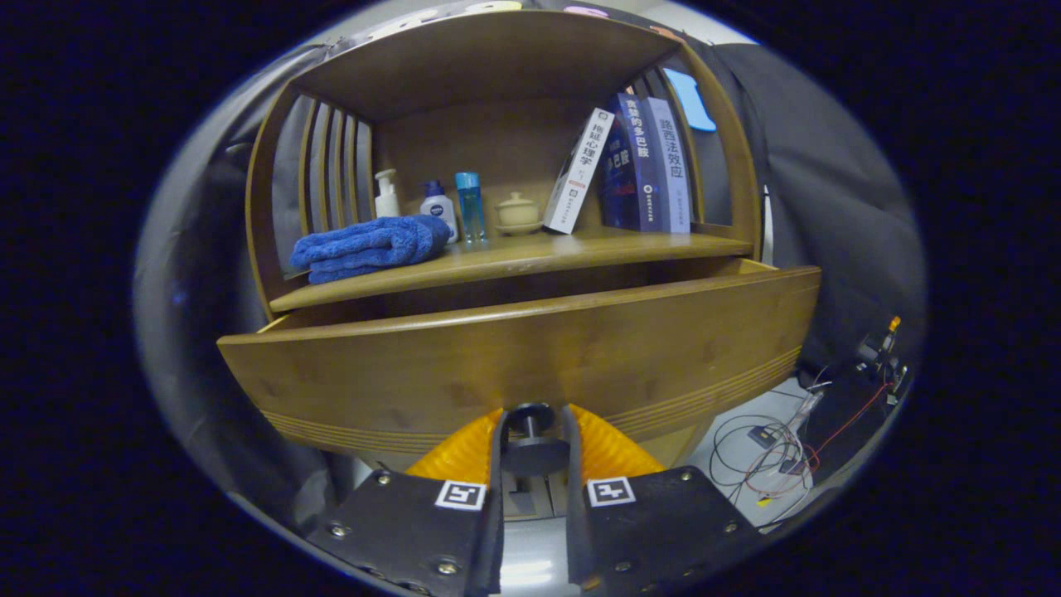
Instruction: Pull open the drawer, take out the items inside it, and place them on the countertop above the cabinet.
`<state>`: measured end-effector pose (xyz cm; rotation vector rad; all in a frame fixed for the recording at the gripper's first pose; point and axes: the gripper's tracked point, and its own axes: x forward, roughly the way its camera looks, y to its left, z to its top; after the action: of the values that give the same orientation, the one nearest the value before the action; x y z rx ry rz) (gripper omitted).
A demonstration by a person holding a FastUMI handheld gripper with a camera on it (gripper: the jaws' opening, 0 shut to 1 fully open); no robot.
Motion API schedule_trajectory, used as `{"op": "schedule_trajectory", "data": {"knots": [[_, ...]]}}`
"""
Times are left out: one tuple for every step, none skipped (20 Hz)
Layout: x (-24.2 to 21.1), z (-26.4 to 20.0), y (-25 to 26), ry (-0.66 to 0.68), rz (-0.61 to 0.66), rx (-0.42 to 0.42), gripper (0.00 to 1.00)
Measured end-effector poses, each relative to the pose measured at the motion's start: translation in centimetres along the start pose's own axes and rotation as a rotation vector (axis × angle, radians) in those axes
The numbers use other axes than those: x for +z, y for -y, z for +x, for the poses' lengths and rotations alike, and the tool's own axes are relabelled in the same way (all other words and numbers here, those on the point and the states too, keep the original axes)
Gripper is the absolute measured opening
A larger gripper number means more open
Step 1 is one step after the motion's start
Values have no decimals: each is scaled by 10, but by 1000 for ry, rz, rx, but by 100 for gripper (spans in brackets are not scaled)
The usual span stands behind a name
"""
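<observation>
The wooden drawer front [530,356] stands pulled out a little from the cabinet, with a dark gap showing above it under the countertop [514,259]. Its round dark knob [533,439] sits between my fingers. My gripper [533,444] is shut on the knob, both fingers pressing its sides. The inside of the drawer is hidden behind the front panel.
On the countertop lie a folded blue towel [369,246], a white pump bottle [386,195], a small white bottle [438,205], a blue bottle [469,206], a lidded cream jar [519,213] and several books [638,166]. Cables [771,456] trail on the floor to the right.
</observation>
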<state>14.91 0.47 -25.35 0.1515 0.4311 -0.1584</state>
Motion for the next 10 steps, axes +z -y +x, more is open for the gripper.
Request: {"op": "schedule_trajectory", "data": {"knots": [[-2,-7,1,0,2,-6,30],[-5,-14,3,-2,7,-14,30],[-7,-21,5,-5,16,-24,30],[-10,-27,6,-7,22,-36,30],[-14,-32,7,-16,19,-51,30],[-21,-38,9,-33,11,-61,30],[-22,-46,10,-23,13,-68,30],[-23,-49,12,-30,21,-71,30],[-25,-55,12,-18,33,-72,30],[-25,-56,12,-16,41,-76,30]]}}
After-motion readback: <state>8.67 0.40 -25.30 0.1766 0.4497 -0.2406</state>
